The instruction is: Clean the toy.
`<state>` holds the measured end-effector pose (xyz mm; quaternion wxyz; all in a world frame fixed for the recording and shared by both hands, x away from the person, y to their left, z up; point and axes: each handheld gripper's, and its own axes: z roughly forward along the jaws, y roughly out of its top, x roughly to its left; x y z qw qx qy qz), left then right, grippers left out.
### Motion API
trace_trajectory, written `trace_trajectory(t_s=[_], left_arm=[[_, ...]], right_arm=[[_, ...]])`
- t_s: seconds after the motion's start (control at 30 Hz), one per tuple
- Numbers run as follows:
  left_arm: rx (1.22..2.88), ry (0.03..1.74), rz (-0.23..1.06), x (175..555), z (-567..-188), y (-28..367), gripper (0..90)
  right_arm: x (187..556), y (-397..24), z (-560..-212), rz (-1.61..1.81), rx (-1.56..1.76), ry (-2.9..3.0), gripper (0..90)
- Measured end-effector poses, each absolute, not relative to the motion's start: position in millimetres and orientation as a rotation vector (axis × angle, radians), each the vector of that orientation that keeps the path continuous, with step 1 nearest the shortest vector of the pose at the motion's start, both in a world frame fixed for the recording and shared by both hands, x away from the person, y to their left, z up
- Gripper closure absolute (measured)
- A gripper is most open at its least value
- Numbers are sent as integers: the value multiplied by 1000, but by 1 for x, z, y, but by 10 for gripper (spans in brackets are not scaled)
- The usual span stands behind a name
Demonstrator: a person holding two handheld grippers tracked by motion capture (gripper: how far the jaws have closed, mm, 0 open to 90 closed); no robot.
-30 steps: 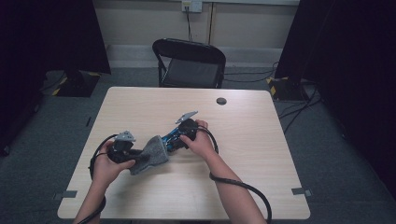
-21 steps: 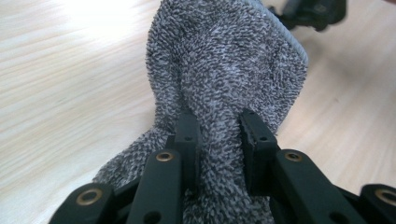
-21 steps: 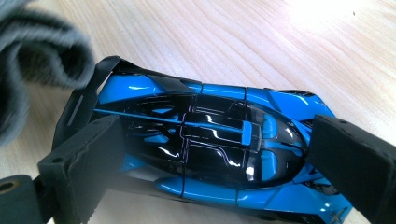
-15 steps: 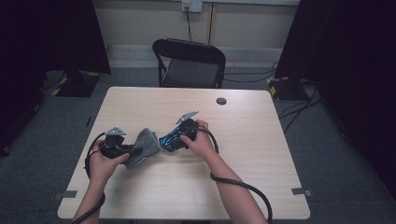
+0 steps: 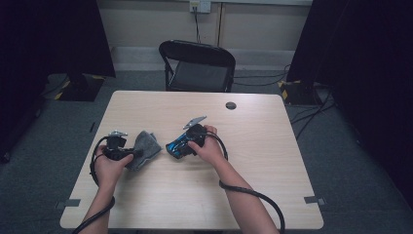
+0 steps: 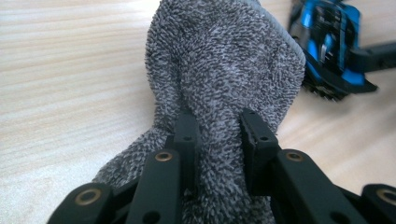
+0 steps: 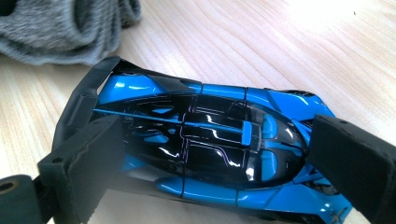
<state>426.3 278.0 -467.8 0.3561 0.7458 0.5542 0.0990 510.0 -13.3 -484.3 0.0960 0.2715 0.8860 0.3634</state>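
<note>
1. High view: a pale wooden tabletop stands in a dim room, with a black folding chair beyond its far edge and a small dark round disc lying near that far edge. The person's left hand holds the left tongs towards the tabletop's left edge; the tongs pinch a grey fluffy terry cloth, which is bunched and rests on the wood. The right hand holds the right tongs near the middle of the tabletop, set around a glossy blue and black toy racing car. Cloth and car lie near each other but apart, with a strip of bare wood between them. A black cable trails from the right tongs towards the near edge.

2. Left gripper view: the left tongs are pressed onto a thick fold of the grey cloth, whose pile bulges out between and above both black jaws. The rest of the cloth lies spread on the tabletop. Beyond it, at the upper right, sits the blue and black car held by the other tongs.

3. Right gripper view: the right tongs clamp the toy car lengthwise, one pad at its winged tail and the other at its nose. The car rests on the tabletop. The grey cloth lies beyond the car's tail, not touching it.
</note>
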Motion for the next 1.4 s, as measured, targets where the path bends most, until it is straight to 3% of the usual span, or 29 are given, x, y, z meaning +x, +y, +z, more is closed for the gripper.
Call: trace_trajectory(t_s=[0.2, 0.37, 0.77, 1.4], left_arm=[[1969, 1467, 270, 435, -474, 264, 702], [2077, 1391, 270, 440, -476, 239, 699], [2177, 1298, 219, 432, -473, 220, 716], [2195, 1224, 122, 408, -472, 202, 724]], right_arm=[[510, -13, -484, 1068, 805, 2627, 35], [509, -12, -484, 1066, 806, 2626, 35], [509, -13, -484, 1070, 807, 2620, 35], [510, -14, -484, 1076, 803, 2624, 34]])
